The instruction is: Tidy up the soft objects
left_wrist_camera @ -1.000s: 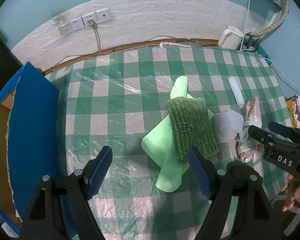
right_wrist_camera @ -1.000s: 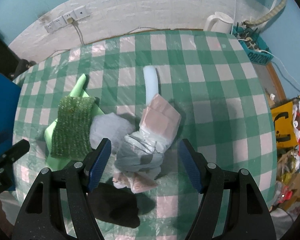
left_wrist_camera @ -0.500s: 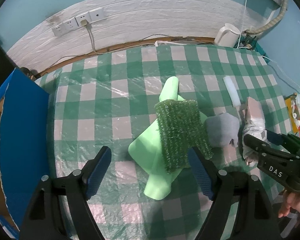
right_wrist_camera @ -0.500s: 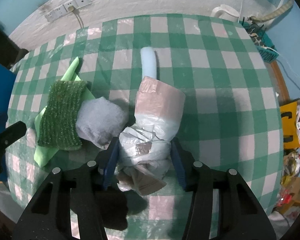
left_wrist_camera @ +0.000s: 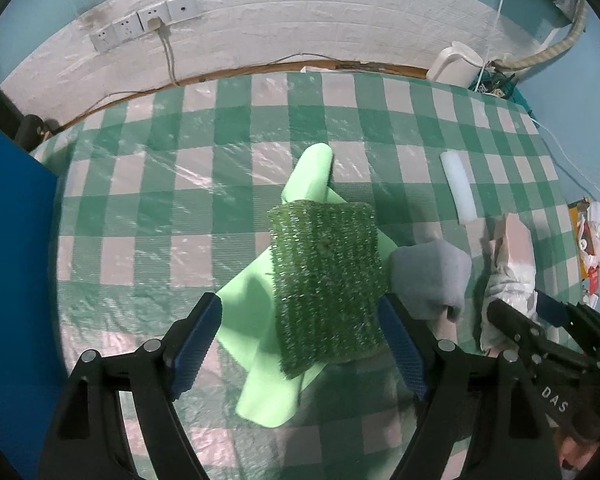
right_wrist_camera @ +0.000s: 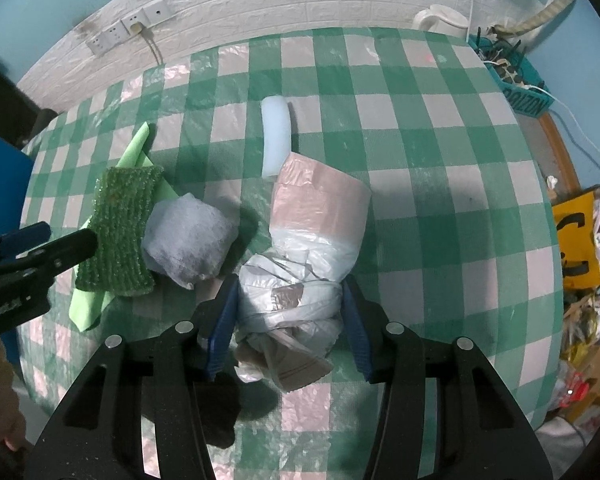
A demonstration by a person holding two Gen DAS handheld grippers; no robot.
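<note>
A dark green grass-like mat lies on a light green foam sheet on the checked table. My left gripper is open, its fingers either side of the mat's near end. A grey fluffy pad lies right of the mat. My right gripper is shut on a knotted bundle of pink and white plastic bags, its blue pads pressing both sides. The bundle and right gripper also show in the left wrist view. A white foam tube lies beyond the bundle.
A blue cardboard box stands at the table's left edge. A white kettle and a teal basket sit at the far right. A black soft item lies under my right gripper. Clutter lies off the right edge.
My right gripper closed on the plastic bag bundle. My left gripper moved forward, so its open fingers now flank the green mat's near end.
</note>
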